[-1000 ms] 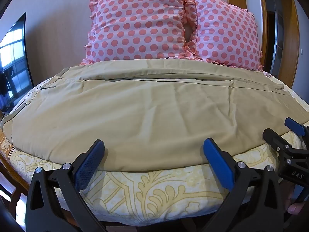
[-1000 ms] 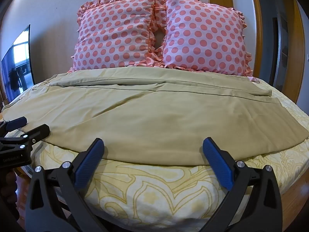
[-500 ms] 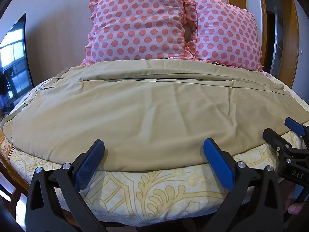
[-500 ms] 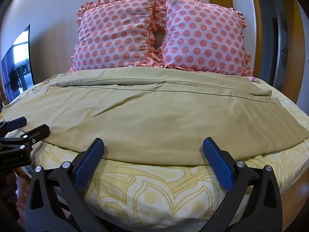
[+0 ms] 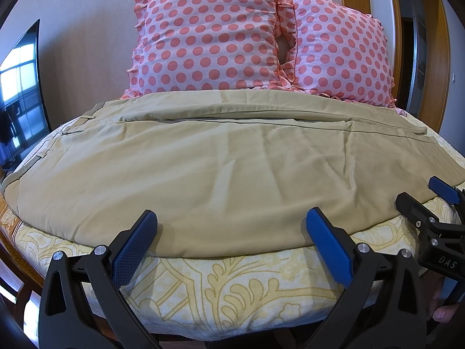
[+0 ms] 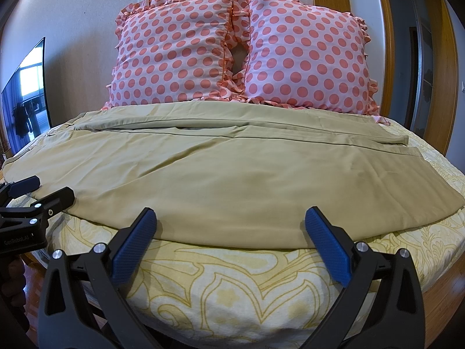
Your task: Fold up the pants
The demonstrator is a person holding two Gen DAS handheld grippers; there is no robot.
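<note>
Tan pants [image 5: 221, 171] lie spread flat across the bed, waistband to the left, leg ends to the right; they also show in the right wrist view [image 6: 232, 180]. My left gripper [image 5: 229, 241] is open and empty, hovering just before the pants' near edge. My right gripper [image 6: 229, 241] is open and empty, also just short of that near edge. The right gripper shows at the right edge of the left wrist view [image 5: 418, 197]; the left gripper shows at the left edge of the right wrist view [image 6: 43, 189].
The bed has a cream sheet with a yellow pattern [image 5: 232, 288] [image 6: 232, 279]. Two pink polka-dot pillows [image 5: 209, 37] [image 6: 305, 55] stand against the wall behind the pants. A dark TV screen [image 5: 20, 93] is at the left, a wooden door frame [image 6: 389, 43] at the right.
</note>
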